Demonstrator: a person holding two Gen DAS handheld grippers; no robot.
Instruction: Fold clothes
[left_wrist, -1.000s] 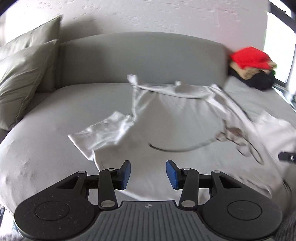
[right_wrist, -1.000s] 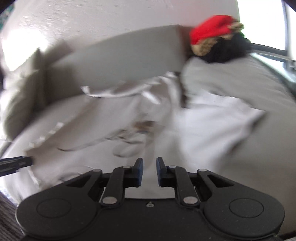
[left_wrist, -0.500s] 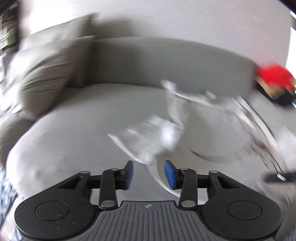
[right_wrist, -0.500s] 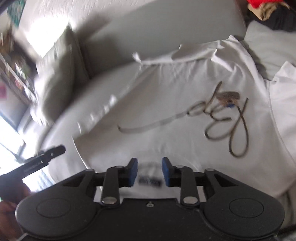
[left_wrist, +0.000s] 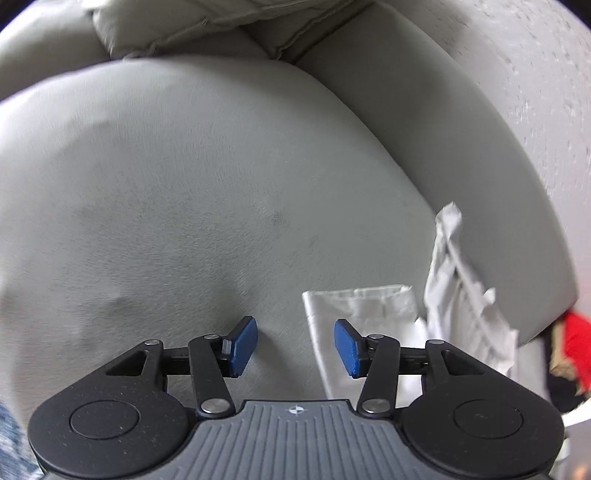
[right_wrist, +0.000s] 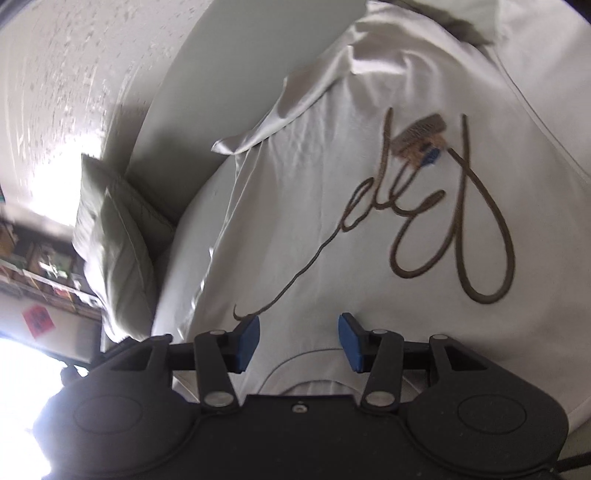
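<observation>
A white T-shirt (right_wrist: 369, 192) with a brown scribbled line print (right_wrist: 454, 229) lies spread on a grey sofa. In the left wrist view its sleeve (left_wrist: 362, 314) and a rumpled edge (left_wrist: 454, 280) show at the right. My left gripper (left_wrist: 295, 347) is open and empty, low over the seat at the sleeve's end. My right gripper (right_wrist: 299, 343) is open and empty, just above the shirt near its collar (right_wrist: 314, 369).
The grey sofa seat (left_wrist: 184, 203) and its curved backrest (left_wrist: 461, 140) fill the left view. Grey-green cushions (right_wrist: 114, 240) lean at the sofa's end. A pile of red and dark clothes (left_wrist: 576, 350) sits at the far right.
Both grippers dropped closer to the sofa and turned. The left swung left towards the sleeve end. The right opened wider and moved in over the collar.
</observation>
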